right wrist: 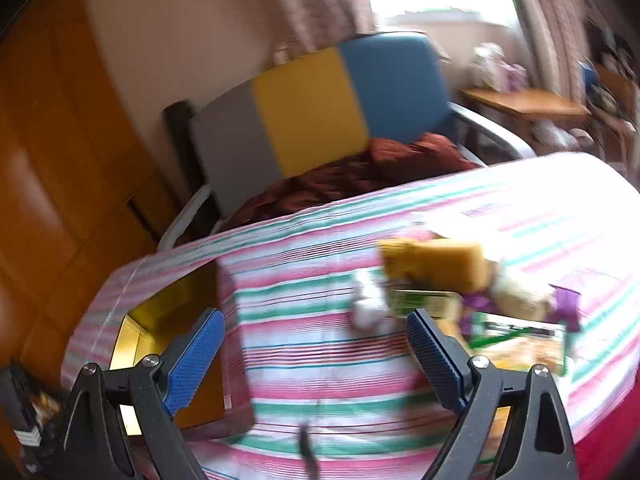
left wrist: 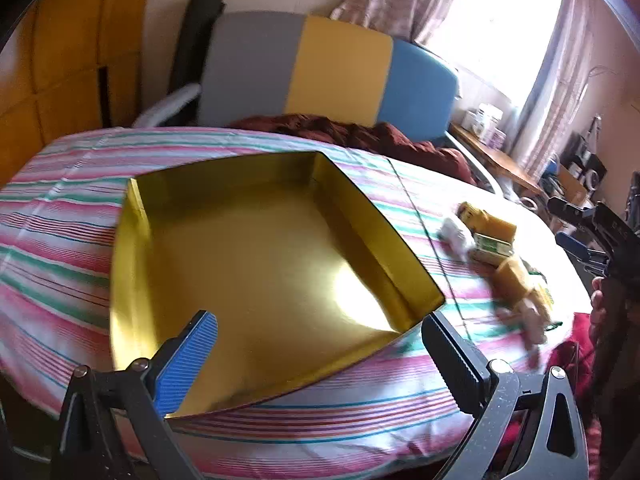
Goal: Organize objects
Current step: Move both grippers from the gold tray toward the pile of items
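Note:
An open gold tin box (left wrist: 248, 264) lies on the striped bedsheet (left wrist: 60, 240), with nothing inside it. My left gripper (left wrist: 320, 360) hovers over the box's near corner, jaws open and holding nothing. To the right of the box sits a small pile of objects (left wrist: 496, 252): yellowish boxes, a white lump and packets. My right gripper (right wrist: 316, 360) is open over the sheet, with nothing between its jaws. The pile lies just ahead and to its right: a yellow block (right wrist: 436, 264), a white lump (right wrist: 368, 308), a green packet (right wrist: 424, 304) and a purple-wrapped item (right wrist: 520, 300). The gold box (right wrist: 160, 320) shows blurred at left. The right gripper (left wrist: 564, 222) also appears at the far right of the left wrist view.
A grey, yellow and blue headboard (left wrist: 340, 68) and a maroon blanket (left wrist: 360, 132) lie beyond the box. A wooden wardrobe (left wrist: 60, 60) stands at left, and a wooden desk (left wrist: 492, 156) with jars at right by the window. A person's hand (left wrist: 598, 304) holds the right gripper.

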`<state>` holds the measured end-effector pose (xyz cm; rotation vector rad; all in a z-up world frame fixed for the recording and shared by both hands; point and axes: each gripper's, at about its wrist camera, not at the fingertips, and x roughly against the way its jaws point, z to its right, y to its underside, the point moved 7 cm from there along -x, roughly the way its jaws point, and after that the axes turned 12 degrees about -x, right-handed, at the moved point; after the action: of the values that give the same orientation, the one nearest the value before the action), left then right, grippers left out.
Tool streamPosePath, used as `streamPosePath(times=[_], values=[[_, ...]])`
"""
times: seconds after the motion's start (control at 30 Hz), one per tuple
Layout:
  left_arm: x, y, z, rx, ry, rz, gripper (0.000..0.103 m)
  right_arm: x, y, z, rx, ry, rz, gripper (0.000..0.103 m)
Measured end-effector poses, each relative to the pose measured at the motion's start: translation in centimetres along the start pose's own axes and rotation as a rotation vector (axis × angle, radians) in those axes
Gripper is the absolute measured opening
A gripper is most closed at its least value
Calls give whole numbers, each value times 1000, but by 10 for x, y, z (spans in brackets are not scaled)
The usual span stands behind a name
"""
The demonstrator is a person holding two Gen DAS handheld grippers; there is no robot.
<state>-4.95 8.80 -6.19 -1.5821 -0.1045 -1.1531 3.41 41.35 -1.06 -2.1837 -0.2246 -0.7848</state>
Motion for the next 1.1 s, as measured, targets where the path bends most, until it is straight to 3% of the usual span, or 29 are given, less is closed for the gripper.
streamPosePath(times=[0.23,0.5,0.9,1.1], values=[[-16,-14,52,-124,152,-14,103,26,-31,72,-111,116,61,94],[-42,-34,125,-286,264,-38,103,24,-30,132,-278,97,45,94],[-107,-51,200,-335,315,-145,103,24,-30,143,-362,16,38,94],[-137,-60,238,-290,408,-211,103,21,-31,143,-366,1,26,94]])
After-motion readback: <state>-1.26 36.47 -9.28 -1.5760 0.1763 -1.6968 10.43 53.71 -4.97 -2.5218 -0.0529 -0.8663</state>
